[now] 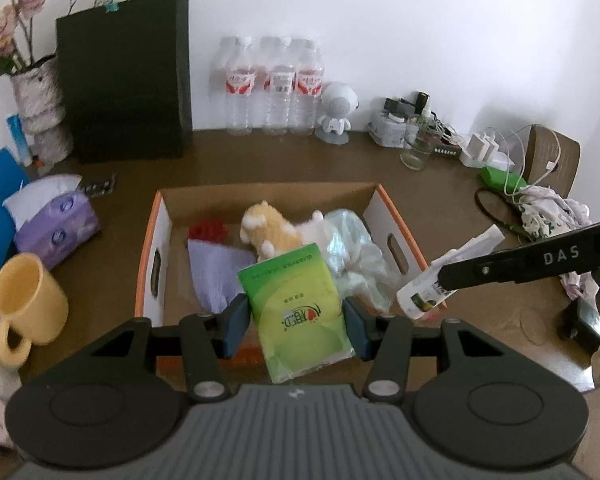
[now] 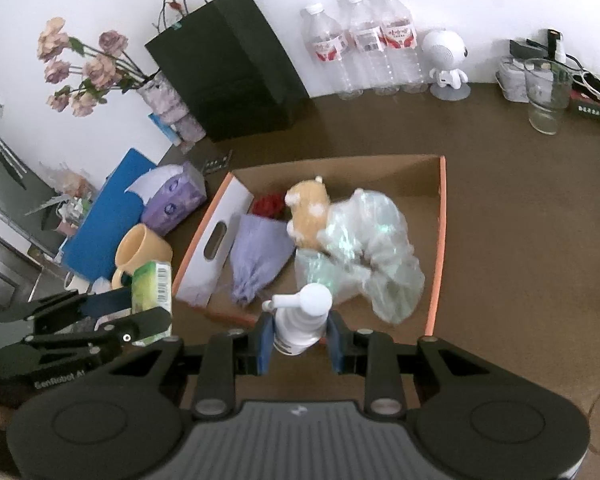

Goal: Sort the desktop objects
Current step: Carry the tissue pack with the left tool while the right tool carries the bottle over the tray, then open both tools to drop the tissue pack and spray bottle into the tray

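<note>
Green tissue pack (image 1: pixel 300 312) sits clamped between the left gripper (image 1: pixel 296 326) pads, held at the near rim of the cardboard box (image 1: pixel 396 216), while the right gripper (image 2: pixel 300 334) is closed on a white pump bottle (image 2: pixel 300 320), upright over the box's near edge. Box already holds a plush toy (image 1: pixel 268 232), lilac cloth (image 1: pixel 216 276), red thing (image 1: pixel 208 230) and crumpled plastic bag (image 1: pixel 356 256); yellow mug (image 1: pixel 24 300) and purple tissue box (image 1: pixel 56 226) are out on the desk (image 1: pixel 300 160). Looks like the drop-in step for both: carry each forward over free floor inside the box, then open.
</note>
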A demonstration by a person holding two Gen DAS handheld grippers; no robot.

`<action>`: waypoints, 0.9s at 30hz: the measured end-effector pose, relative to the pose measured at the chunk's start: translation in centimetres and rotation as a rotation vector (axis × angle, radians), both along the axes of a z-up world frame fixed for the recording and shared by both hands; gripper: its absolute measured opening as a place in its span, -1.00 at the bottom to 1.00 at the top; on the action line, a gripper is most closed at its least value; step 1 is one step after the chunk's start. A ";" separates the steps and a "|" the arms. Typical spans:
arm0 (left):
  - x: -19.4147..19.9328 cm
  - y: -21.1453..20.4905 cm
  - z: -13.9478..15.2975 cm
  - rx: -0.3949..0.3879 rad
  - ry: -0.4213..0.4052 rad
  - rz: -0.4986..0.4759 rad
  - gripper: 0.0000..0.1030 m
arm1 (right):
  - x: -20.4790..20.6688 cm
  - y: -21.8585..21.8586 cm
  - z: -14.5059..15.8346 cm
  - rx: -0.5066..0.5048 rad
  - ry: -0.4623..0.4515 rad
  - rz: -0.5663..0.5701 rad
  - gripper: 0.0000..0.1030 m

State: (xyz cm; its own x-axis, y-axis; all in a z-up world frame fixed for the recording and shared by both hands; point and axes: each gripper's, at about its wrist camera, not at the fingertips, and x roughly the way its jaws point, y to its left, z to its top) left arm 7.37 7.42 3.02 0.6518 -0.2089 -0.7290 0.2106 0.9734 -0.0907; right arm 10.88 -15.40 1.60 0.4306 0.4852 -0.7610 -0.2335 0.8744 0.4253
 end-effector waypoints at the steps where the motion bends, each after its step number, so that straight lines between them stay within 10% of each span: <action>1: 0.5 -0.1 0.0 -0.001 -0.002 -0.003 0.00 | 0.6 0.1 0.0 0.000 -0.007 0.000 -0.47; 27: 12.7 -1.9 -12.1 0.171 0.234 -0.003 0.01 | 8.6 4.8 -10.9 -0.201 0.094 0.044 -0.47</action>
State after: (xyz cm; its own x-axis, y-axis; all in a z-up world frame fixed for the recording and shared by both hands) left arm 20.08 5.54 -9.11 0.4616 -0.0716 -0.8842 0.2058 0.9782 0.0282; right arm 19.50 -10.59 -9.26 0.3352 0.3366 -0.8800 -0.2411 0.9336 0.2652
